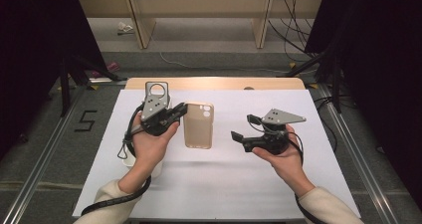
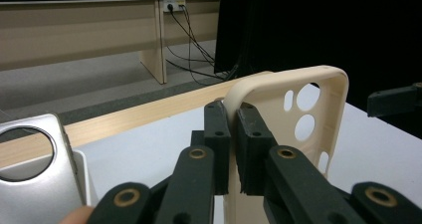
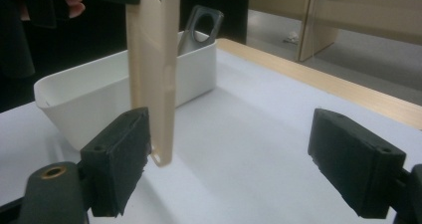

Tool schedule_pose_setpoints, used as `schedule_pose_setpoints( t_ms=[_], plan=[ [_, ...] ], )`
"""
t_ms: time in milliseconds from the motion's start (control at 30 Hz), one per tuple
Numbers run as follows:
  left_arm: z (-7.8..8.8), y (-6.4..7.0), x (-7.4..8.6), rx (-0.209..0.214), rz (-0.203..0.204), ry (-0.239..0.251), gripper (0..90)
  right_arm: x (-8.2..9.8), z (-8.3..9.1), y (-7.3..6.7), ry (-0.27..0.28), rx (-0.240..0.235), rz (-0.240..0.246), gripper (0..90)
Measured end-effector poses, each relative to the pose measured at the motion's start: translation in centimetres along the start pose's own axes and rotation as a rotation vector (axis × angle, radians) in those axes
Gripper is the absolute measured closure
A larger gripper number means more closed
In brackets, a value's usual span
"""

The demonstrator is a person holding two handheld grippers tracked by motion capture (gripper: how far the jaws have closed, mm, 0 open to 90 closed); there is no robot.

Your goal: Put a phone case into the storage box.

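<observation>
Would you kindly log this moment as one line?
left gripper: shut on beige phone case, held above table | right gripper: open, empty, beside case | white tray: holds grey case

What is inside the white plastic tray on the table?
In the right gripper view, a grey metal plate with a round hole stands tilted inside the white plastic tray. The tray's wall and the beige phone case cover the plate's lower part and the tray's bottom.
</observation>
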State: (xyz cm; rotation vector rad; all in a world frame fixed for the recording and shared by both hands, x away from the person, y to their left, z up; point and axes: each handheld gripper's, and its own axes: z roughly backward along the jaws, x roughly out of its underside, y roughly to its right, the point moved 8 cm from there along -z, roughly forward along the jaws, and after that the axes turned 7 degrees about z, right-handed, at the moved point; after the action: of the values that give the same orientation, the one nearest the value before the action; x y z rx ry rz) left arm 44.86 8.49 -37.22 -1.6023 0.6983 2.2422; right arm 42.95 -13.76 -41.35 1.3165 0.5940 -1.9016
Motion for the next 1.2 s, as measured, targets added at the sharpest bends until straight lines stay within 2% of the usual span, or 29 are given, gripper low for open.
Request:
schedule_pose_setpoints(
  t_ms=[200,600,933,1200],
  plan=[
    [0.4,-0.5,-0.6,-0.009,0.005,0.015,84.7,0.7,1.0,0.5,-0.004,0.017,-0.008,16.8],
    [0.9,-1.1,-1.3,-0.018,0.001,0.028,84.8,2.0,2.6,0.7,-0.019,0.038,-0.016,16.8],
    [1.3,-1.6,-1.8,-0.025,0.002,0.039,84.8,2.6,3.4,0.6,-0.025,0.044,-0.006,16.7],
    [1.6,-2.1,-2.2,-0.034,0.001,0.041,84.9,2.8,3.8,1.0,-0.025,0.057,-0.019,16.7]
  ],
)
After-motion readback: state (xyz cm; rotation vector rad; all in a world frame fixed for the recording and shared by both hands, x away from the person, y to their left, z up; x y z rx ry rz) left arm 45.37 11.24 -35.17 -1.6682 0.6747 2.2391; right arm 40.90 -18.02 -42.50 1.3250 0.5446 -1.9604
